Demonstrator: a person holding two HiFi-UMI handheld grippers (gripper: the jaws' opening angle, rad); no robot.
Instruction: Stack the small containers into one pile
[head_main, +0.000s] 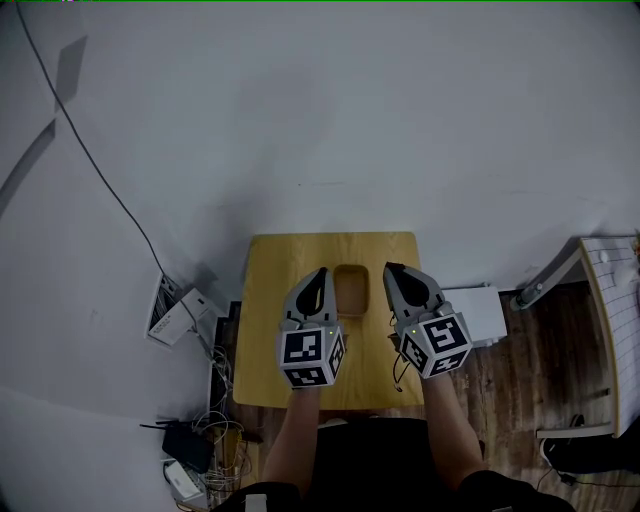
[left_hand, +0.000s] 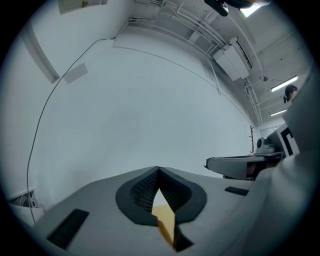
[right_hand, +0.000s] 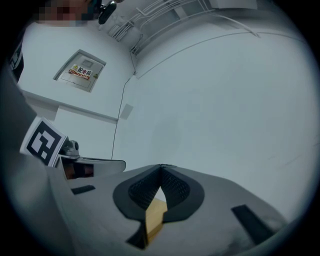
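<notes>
The left tongs (head_main: 322, 272) and the right tongs (head_main: 391, 270) are both closed and empty, one on each side of the containers (head_main: 350, 289) on the tabletop (head_main: 285, 252); these seem already one pile, so probably no new grasp is needed.

A wall label (right_hand: 80, 72) bears Chinese characters, perhaps 配电箱.

Table (head_main: 290, 260): yellow-tan wood.
Small container (head_main: 350, 290): darker tan.
Left gripper (head_main: 322, 272) & right gripper (head_main: 390, 268): grey shells, blk mesh-pattern pads, cubes w/ blk/wht square markers.
Wall (head_main: 350, 100): pale grey-white.
Cable (head_main: 100, 170), 10 o'clock of table: blk.
Box (head_main: 485, 310), 3 o'clock: white.
Floor (head_main: 520, 370), 4 o'clock: dk brown planks.
</notes>
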